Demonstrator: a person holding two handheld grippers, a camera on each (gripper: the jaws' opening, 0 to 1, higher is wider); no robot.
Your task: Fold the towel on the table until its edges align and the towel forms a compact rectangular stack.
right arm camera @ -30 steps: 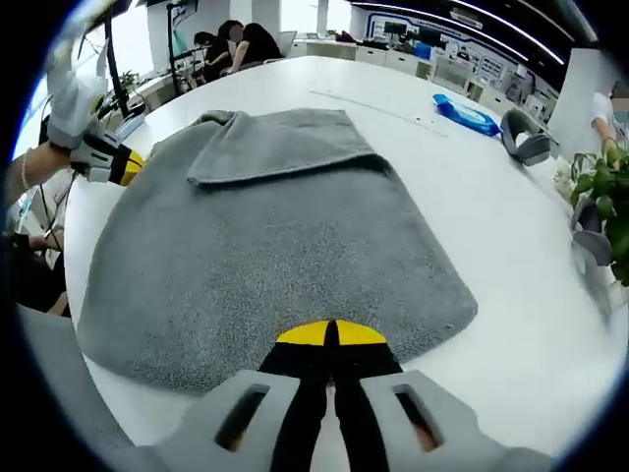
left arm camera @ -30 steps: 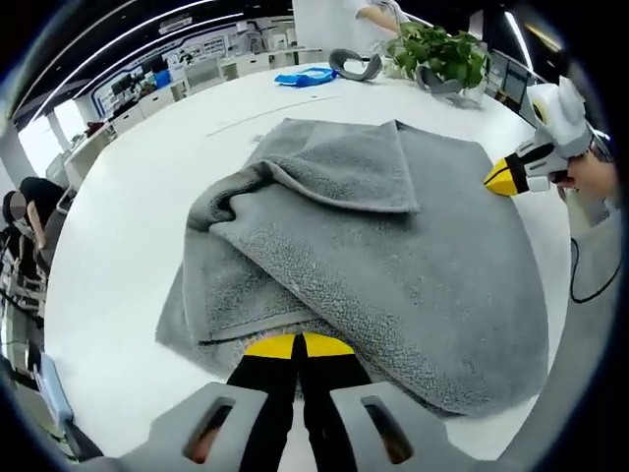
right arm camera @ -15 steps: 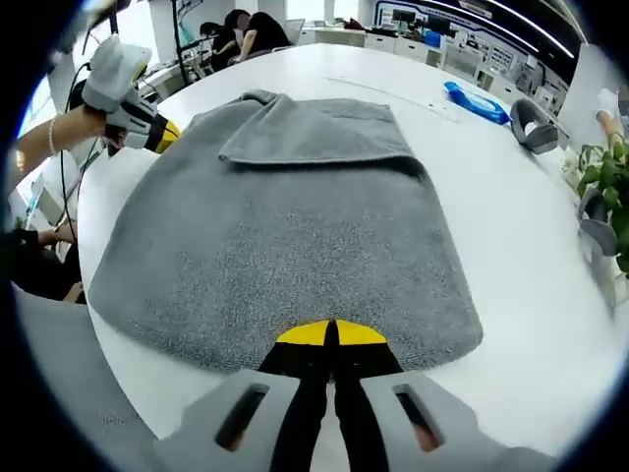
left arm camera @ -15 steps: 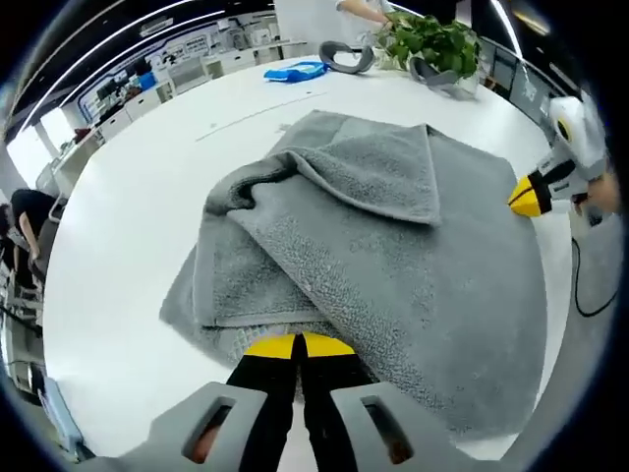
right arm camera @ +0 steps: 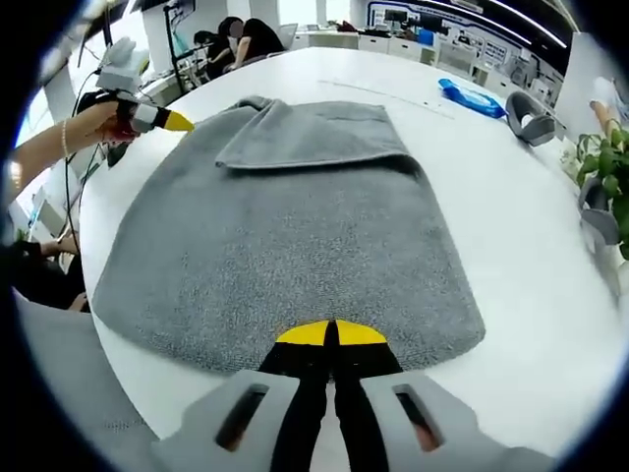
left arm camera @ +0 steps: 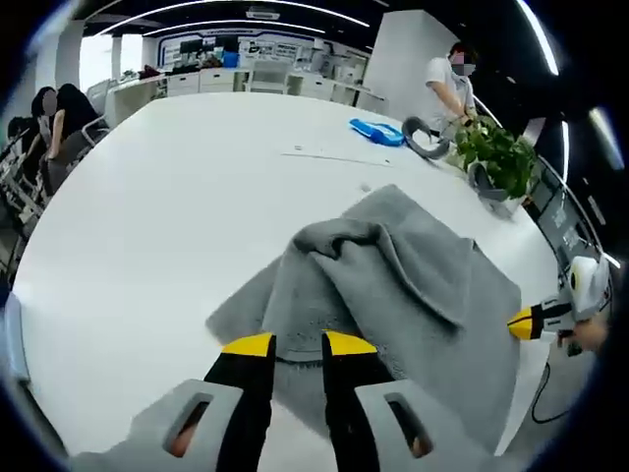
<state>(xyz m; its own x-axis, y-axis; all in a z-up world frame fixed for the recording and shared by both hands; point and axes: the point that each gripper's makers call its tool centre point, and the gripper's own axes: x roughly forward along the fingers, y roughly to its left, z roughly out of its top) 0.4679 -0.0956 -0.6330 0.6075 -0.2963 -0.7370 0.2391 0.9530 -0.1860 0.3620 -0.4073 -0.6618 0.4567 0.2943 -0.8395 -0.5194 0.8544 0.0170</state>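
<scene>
Left gripper view: left gripper [left arm camera: 295,344] jaws parted, holding nothing, tips at near edge of grey towel [left arm camera: 413,285]. Towel rumpled on white table [left arm camera: 147,197], long axis running away to right.

Right gripper view: right gripper [right arm camera: 331,334] jaws closed at towel's near hem; grip on cloth cannot be confirmed. Towel lies straight ahead, folded flap at far end, beside left gripper.
</scene>
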